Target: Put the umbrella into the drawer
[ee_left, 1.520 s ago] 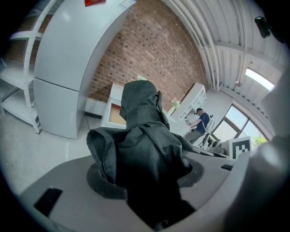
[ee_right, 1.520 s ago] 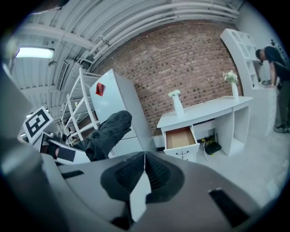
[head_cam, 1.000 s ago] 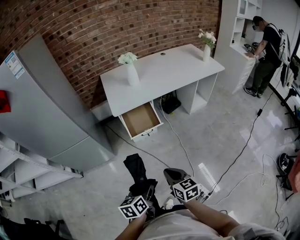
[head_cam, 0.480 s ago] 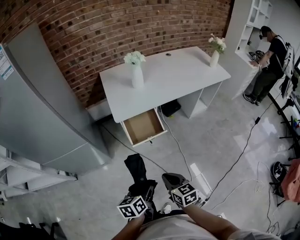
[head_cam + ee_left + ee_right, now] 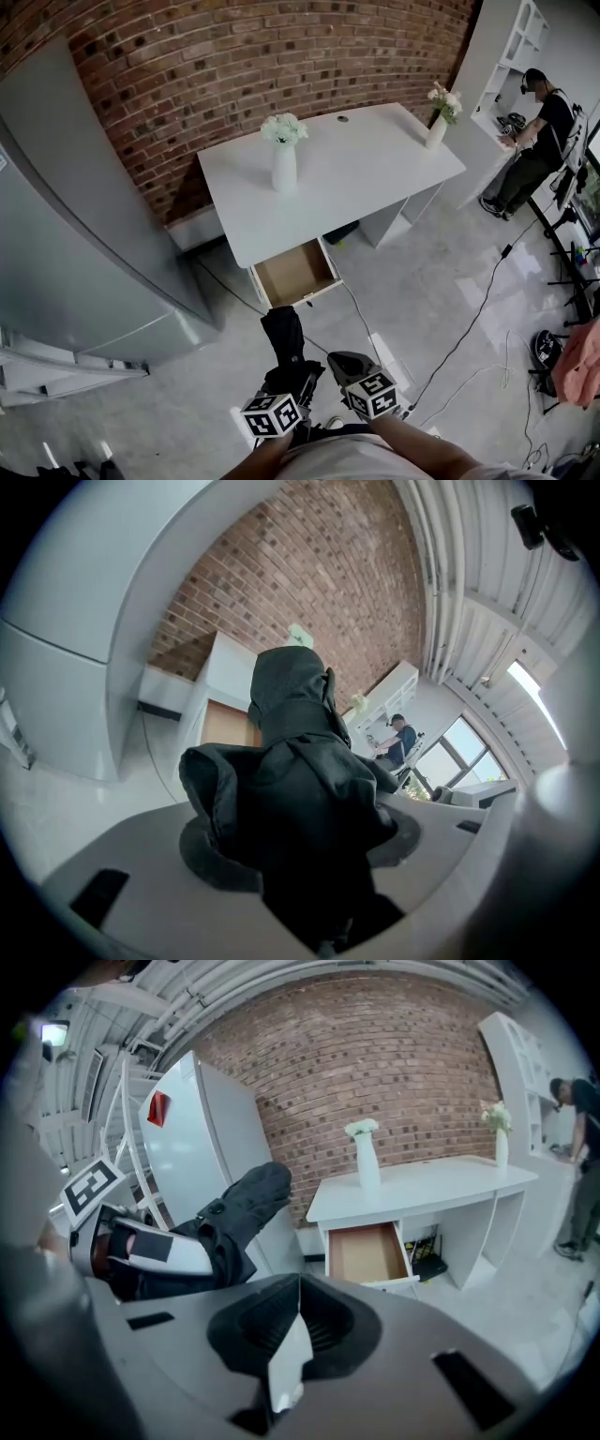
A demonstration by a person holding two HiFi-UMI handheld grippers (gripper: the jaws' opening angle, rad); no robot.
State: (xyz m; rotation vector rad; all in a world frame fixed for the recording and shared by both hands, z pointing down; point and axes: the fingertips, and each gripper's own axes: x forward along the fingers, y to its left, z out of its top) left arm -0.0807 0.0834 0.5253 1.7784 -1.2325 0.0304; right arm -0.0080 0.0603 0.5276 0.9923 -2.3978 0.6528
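A black folded umbrella (image 5: 282, 339) sticks forward and up from my left gripper (image 5: 294, 377), whose jaws are shut on its lower part. In the left gripper view the umbrella (image 5: 298, 780) fills the space between the jaws of that gripper (image 5: 302, 850). Beside it on the right, my right gripper (image 5: 346, 362) is shut and holds nothing; its jaws (image 5: 298, 1290) meet at the tip. The open drawer (image 5: 293, 273) hangs out under the white desk (image 5: 361, 173), a short way ahead of the umbrella's tip. Its wooden inside (image 5: 367, 1252) looks empty.
Two white vases with flowers (image 5: 284, 155) (image 5: 439, 114) stand on the desk. A grey fridge (image 5: 66, 234) fills the left side. Cables (image 5: 473, 323) run over the floor at right. A person (image 5: 534, 131) stands at white shelves far right.
Both grippers and the umbrella have been carried forward towards the desk; the open drawer now lies much closer to the umbrella's tip. The grip is unchanged.
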